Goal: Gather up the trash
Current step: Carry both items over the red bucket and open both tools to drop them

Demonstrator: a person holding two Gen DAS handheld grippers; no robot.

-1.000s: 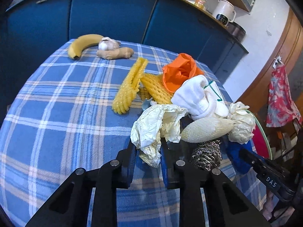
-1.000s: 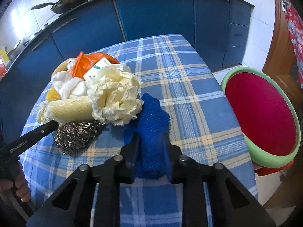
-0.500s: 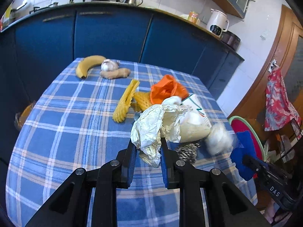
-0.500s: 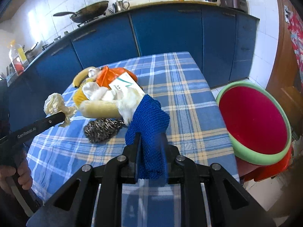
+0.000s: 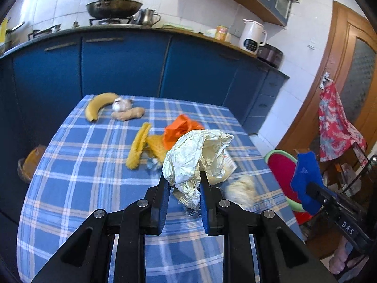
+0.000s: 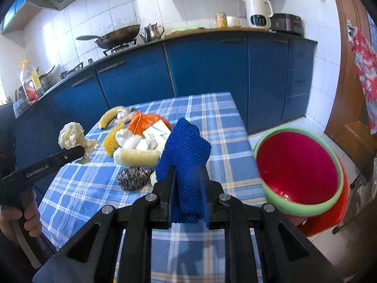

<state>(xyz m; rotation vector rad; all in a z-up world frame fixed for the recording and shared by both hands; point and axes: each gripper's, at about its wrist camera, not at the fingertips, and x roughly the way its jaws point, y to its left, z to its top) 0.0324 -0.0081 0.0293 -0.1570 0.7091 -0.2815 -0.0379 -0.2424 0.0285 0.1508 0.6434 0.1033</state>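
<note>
Now L tool (image 5: 183, 184) pinches crumpled paper (image 5: 196, 155); R tool (image 6: 188, 176) pinches blue cloth (image 6: 185, 151).

We see crinkled, faintly glossy paper (image 5: 195, 155), a coarse knitted blue cloth (image 6: 186, 151), and a wiry metal scourer (image 6: 134, 178).

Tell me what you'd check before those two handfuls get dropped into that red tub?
1. Left gripper shut on the crumpled paper: ok.
2. Right gripper shut on the blue cloth: ok.
3. Both pieces lifted off the table: ok.
4. Red tub open and unobstructed: ok.
5. Blue cloth above the tub: not ok, it is beside it.
6. Tub steady on its support: cannot tell.
</note>
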